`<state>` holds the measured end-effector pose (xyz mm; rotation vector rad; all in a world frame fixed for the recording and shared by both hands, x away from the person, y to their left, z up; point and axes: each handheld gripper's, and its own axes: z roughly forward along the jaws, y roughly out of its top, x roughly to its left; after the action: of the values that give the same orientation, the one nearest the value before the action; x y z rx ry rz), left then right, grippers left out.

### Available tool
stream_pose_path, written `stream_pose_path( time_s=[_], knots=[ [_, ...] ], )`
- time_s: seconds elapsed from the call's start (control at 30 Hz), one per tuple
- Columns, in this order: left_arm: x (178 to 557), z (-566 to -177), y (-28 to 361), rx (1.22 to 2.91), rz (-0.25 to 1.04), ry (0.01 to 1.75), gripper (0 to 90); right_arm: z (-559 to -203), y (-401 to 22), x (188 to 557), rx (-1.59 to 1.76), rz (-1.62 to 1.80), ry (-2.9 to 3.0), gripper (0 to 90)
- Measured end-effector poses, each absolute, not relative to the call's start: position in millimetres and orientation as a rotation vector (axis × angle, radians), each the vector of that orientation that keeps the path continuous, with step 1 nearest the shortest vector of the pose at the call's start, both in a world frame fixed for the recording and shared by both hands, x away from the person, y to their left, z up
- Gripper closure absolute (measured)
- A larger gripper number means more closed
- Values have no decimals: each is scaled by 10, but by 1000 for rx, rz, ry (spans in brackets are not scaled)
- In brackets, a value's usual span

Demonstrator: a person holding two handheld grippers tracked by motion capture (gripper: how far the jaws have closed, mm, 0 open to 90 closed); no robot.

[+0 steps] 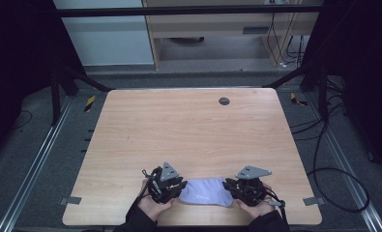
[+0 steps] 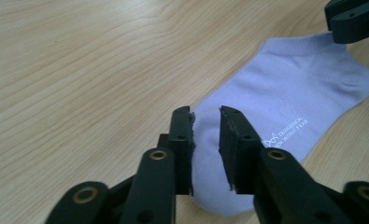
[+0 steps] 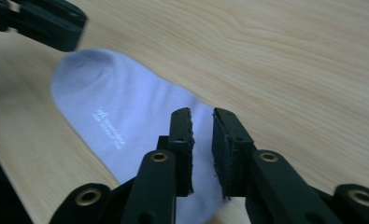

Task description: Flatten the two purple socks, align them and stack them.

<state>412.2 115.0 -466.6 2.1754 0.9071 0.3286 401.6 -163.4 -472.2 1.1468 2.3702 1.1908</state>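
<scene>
While the sock (image 1: 205,192) lies flat at the table's (image 1: 188,130) near edge, your left gripper (image 2: 205,122) and right gripper (image 3: 202,122) straddle its ends, jaws slightly parted, pinching nothing.

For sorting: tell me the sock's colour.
Pale lavender sock with white lettering, clearest in the left gripper view.

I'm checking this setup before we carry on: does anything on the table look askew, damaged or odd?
Nothing stands out. The lilac sock lies flat and whole on the wooden table, between the left gripper and the right gripper. Both stand slightly open over its ends.
</scene>
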Motion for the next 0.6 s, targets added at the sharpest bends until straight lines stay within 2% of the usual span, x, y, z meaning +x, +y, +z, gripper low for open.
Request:
stream_pose_path(
  time_s=[0.17, 0.4, 0.47, 0.6],
  knots=[
    [4138, -4830, 1067, 2256, 306, 895, 837, -4885, -1560, 4059, 1114, 1130, 2433, 842],
    [4129, -4886, 1055, 2277, 322, 878, 845, -4977, -1551, 4063, 1111, 1101, 2455, 844],
    [4126, -4877, 1064, 2262, 321, 885, 831, -4973, -1560, 4068, 1116, 1114, 2452, 817],
    [4122, -4789, 1127, 2187, 327, 861, 754, -4909, -1628, 4070, 1122, 1166, 2408, 702]
  ],
)
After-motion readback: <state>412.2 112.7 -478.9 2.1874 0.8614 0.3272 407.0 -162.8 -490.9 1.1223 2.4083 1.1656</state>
